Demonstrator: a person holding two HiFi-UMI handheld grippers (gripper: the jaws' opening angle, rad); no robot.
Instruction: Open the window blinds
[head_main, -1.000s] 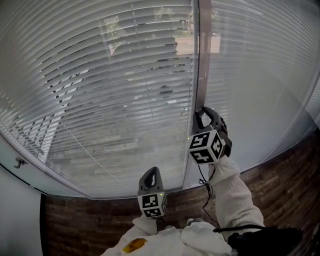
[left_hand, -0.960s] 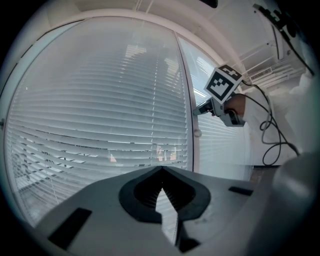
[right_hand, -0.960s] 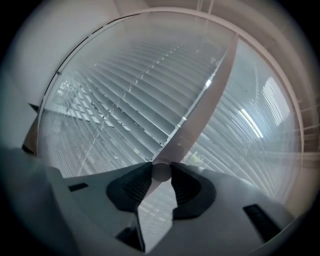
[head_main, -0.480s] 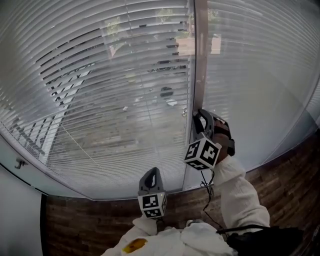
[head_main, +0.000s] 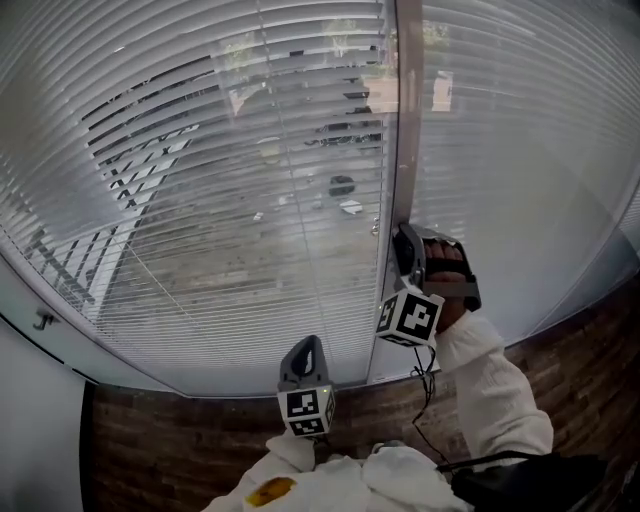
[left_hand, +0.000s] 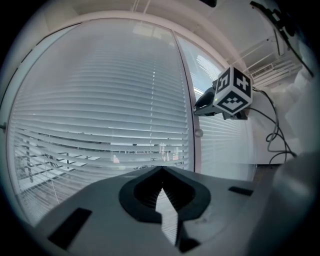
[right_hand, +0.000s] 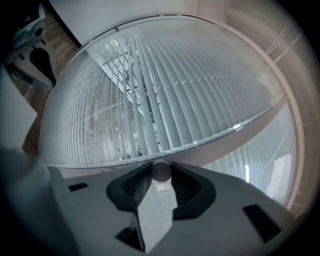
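Nearest to me, my left hand-held gripper (left_hand: 161, 171) hung low by my body with its jaws together on nothing. I judged it had no part in this step, so I kept it short of the window and clear of my working arm.

Farther out and to the right, my right hand-held gripper (head_main: 405, 238) pointed level at the window. Its jaws were parted only as wide as the small round knob (right_hand: 161, 171), which they were pinching at their tips. The knob stuck out from the upright post (head_main: 405, 120) between the two panes. I took it for the tilt control, which would explain a tip grip head-on: the gripper could then roll about its own line and turn it.

Beyond the knob, the blinds (head_main: 250, 180) covered the left pane behind the glass. Their slats were partly tilted, and dark gaps showed the outdoors across the upper and middle rows. The right-pane slats (head_main: 520, 150) looked shut and pale. By my reckoning, more turning remained.
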